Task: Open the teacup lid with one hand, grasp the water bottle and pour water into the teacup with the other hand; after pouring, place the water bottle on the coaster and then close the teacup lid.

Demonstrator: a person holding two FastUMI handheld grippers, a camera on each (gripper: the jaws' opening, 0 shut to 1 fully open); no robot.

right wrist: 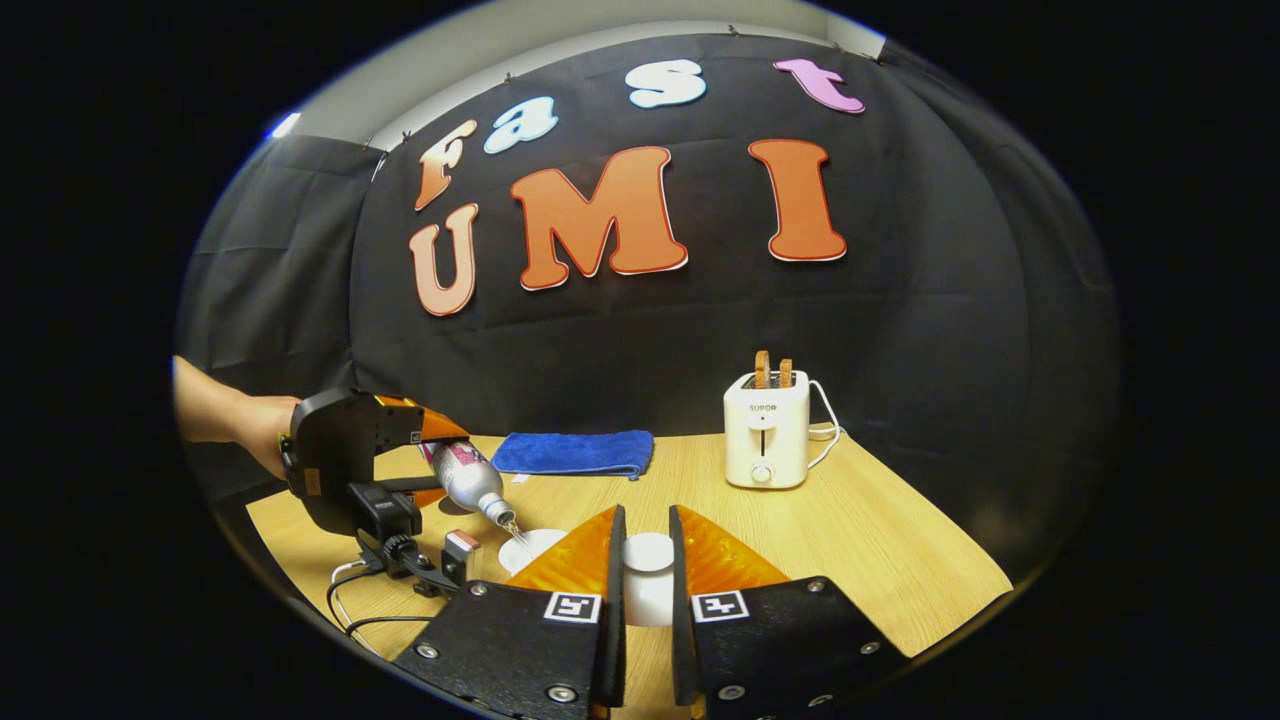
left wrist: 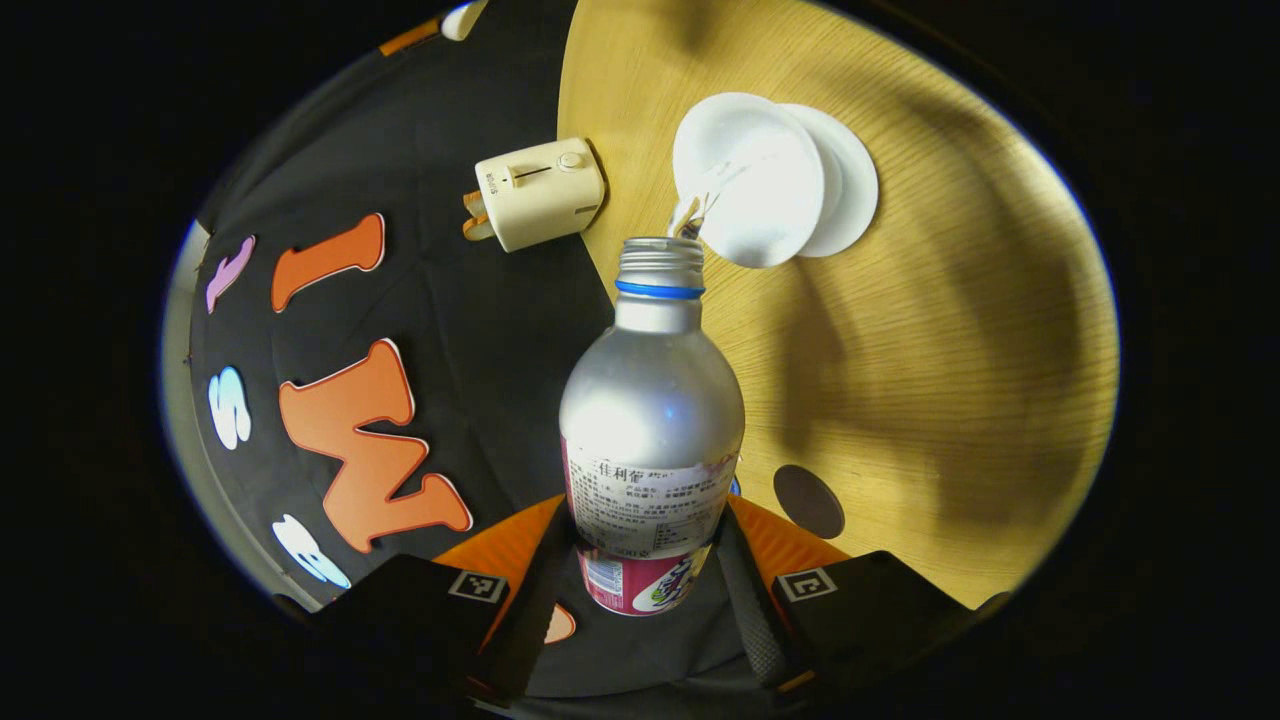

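Observation:
My left gripper (left wrist: 648, 535) is shut on the lower body of a silver water bottle (left wrist: 650, 400). The bottle is tipped forward with its open mouth over a white teacup (left wrist: 745, 180). A thin stream of water (left wrist: 690, 212) runs from the mouth into the cup, which stands on a white saucer (left wrist: 850, 180). A dark round coaster (left wrist: 808, 500) lies on the wooden table near the bottle's right side. My right gripper (right wrist: 645, 530) is shut on the white teacup lid (right wrist: 648, 558), held up off the table. In the right gripper view the tilted bottle (right wrist: 470, 482) pours into the teacup (right wrist: 528, 548).
A cream toaster (right wrist: 766, 432) with two slices of toast stands at the back right of the table (right wrist: 880, 540), its cord trailing behind. A folded blue cloth (right wrist: 575, 452) lies at the back. A person's hand (right wrist: 240, 425) holds the left gripper; a black cable (right wrist: 345, 590) hangs near the front-left edge.

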